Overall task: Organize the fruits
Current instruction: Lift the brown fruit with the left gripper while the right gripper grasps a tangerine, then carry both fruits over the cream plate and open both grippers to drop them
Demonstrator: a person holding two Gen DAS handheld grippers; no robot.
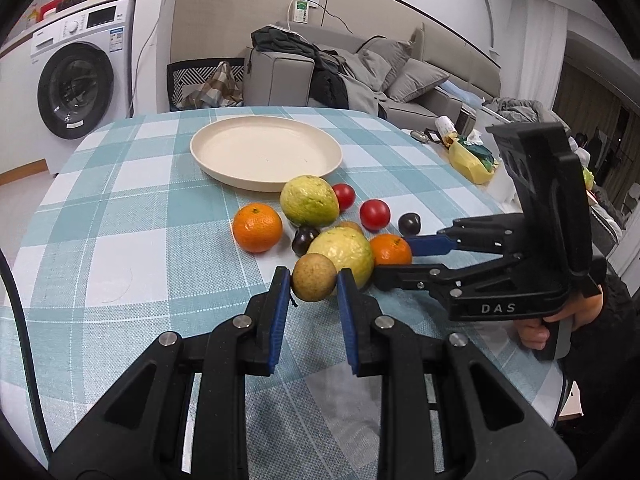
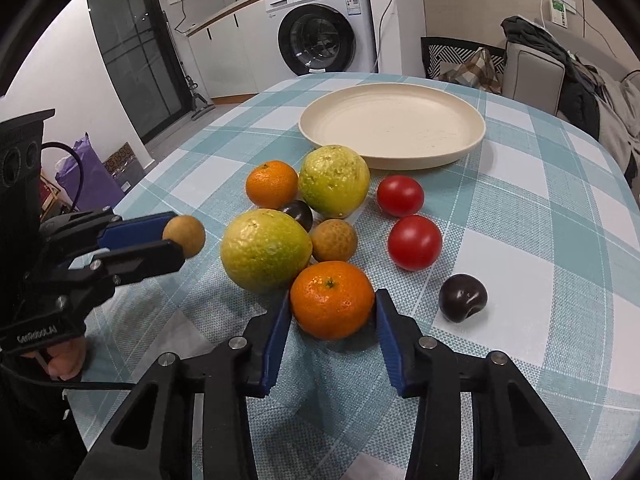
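Observation:
My left gripper is shut on a small brown round fruit, held just above the checked tablecloth; the right wrist view shows this left gripper and its brown fruit at the left. My right gripper has both blue pads against the near orange, which rests on the cloth. A cream plate lies bare behind the fruit pile. The pile has two yellow-green fruits, a second orange, two tomatoes, two dark plums and another brown fruit.
A yellow bag and small clutter sit at the table's far right edge. A person's hand holds the right gripper's handle. A washing machine and a sofa stand beyond the table.

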